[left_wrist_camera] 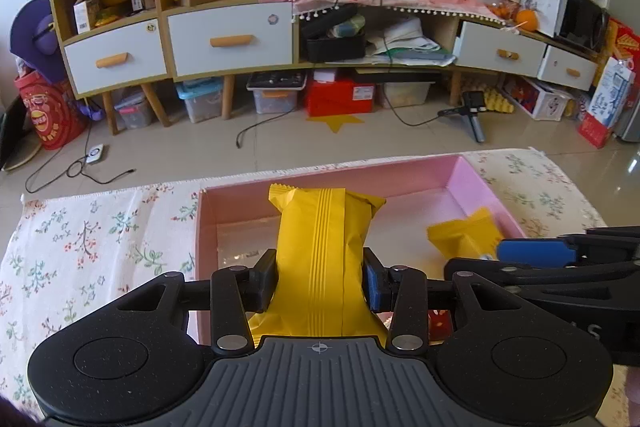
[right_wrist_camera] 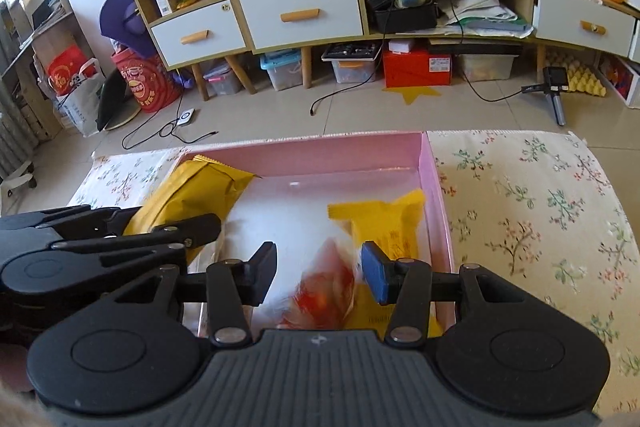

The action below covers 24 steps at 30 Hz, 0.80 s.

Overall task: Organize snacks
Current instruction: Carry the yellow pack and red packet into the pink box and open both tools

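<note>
clamping yellow packet (left_wrist_camera: 316, 259), left tongs (left_wrist_camera: 320, 279) over pink box (left_wrist_camera: 476, 175); right tongs (right_wrist_camera: 320, 277) pinching red-white wrapper (right_wrist_camera: 324, 291).

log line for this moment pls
left gripper: shut on yellow packet | right gripper: shut on red-white packet | both over pink box

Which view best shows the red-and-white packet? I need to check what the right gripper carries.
The right wrist view: the red-and-white packet sits blurred between the right gripper fingers over the pink box. The left wrist view shows only a red sliver.
</note>
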Available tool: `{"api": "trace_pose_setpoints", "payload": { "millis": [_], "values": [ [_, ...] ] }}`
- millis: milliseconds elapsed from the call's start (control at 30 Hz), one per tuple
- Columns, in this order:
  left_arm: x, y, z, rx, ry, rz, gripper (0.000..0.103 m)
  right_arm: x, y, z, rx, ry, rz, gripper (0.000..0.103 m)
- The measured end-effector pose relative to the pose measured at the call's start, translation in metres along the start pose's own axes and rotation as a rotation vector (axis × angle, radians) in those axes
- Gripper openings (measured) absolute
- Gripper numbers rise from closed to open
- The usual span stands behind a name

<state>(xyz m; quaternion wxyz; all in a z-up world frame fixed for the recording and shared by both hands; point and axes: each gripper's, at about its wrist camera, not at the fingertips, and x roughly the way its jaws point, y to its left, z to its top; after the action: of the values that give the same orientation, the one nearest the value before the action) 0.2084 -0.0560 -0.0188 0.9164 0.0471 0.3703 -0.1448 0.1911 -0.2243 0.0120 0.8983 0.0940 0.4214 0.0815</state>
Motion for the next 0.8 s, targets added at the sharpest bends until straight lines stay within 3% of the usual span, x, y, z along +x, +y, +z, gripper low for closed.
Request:
{"api": "trace_pose_setpoints", "payload": {
  "millis": [167,233,433,800],
  "values": [
    [0.009,0.003,0.002,-0.027,-0.007,0.004,0.041,0.002,0.000,0.001,0.010,-0.007,0.009,0.044],
    [0.008,0.002,0.003,-0.032,-0.019,0.014,0.046,0.002,0.000,0.001,0.012,-0.008,0.004,0.045],
    [0.002,0.002,0.003,-0.030,-0.022,0.017,0.061,-0.004,-0.003,0.002,0.004,-0.014,-0.023,0.057],
    [-0.031,0.003,-0.007,-0.016,-0.030,0.011,0.074,-0.025,-0.002,-0.002,-0.018,-0.012,-0.029,0.075]
  ]
}}
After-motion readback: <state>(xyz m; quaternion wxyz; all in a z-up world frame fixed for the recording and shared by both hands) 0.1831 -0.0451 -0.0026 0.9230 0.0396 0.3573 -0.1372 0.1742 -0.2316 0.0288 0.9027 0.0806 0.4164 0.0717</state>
